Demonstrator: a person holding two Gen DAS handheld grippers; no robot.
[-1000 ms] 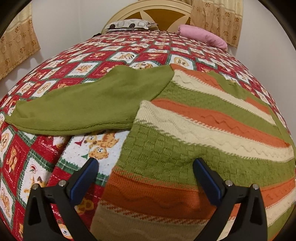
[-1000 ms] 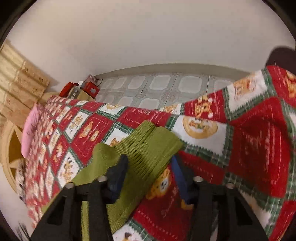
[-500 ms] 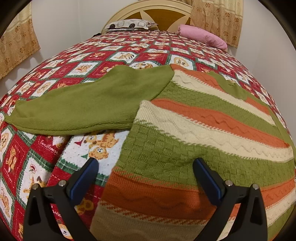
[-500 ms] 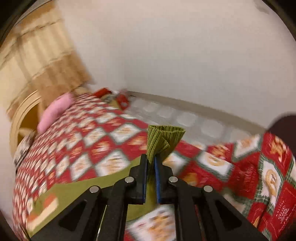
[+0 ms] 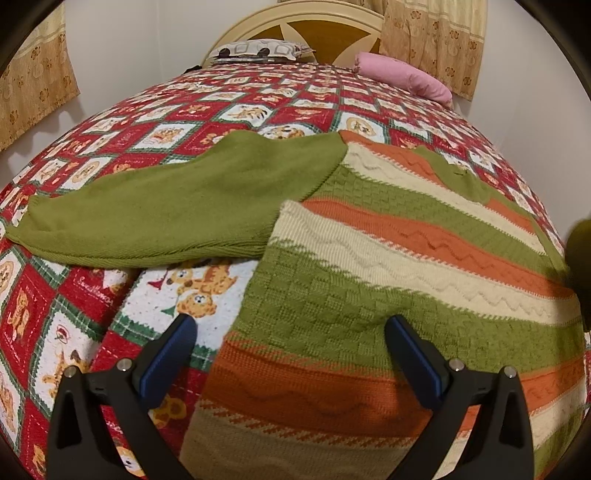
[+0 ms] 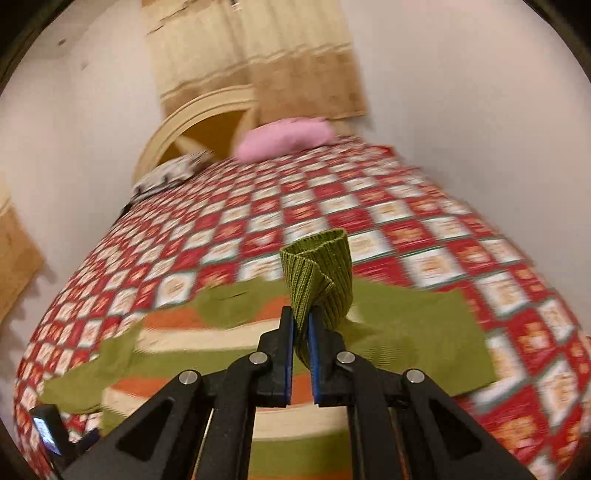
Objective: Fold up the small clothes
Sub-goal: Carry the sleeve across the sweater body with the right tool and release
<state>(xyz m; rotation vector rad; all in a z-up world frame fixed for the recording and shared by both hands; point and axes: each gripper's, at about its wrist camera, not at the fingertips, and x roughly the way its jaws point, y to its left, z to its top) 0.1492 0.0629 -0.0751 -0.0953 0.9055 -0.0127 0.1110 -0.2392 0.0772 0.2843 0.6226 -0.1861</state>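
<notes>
Knitted wool in green, orange and cream stripes makes the sweater (image 5: 388, 258), which lies flat on the quilt (image 5: 207, 99) of the bed, with its hem toward me. One green sleeve (image 5: 159, 210) is spread out to the left side, flat on the quilt. I see my left gripper (image 5: 291, 350) low over the hem corner; its fingers (image 5: 168, 356) stand wide apart and hold nothing, one over the quilt and the other over the sweater.

My right gripper (image 6: 301, 328) has the ribbed cuff (image 6: 317, 273) of the other sleeve clamped between its blue pads (image 6: 289, 354). The cuff stands up above the pads, folded on itself, and the sleeve below it hangs down toward the sweater body. In the right view the picture is blurred, so I cannot read small details of the knit there. At the right edge of the left view a dark green blur (image 5: 580, 254) shows; I cannot tell surely what it is.

Farther off, a pink pillow (image 5: 402, 79) and a patterned pillow (image 5: 258, 50) lie by the headboard (image 5: 295, 18). Beige curtains (image 5: 432, 40) hang behind.
</notes>
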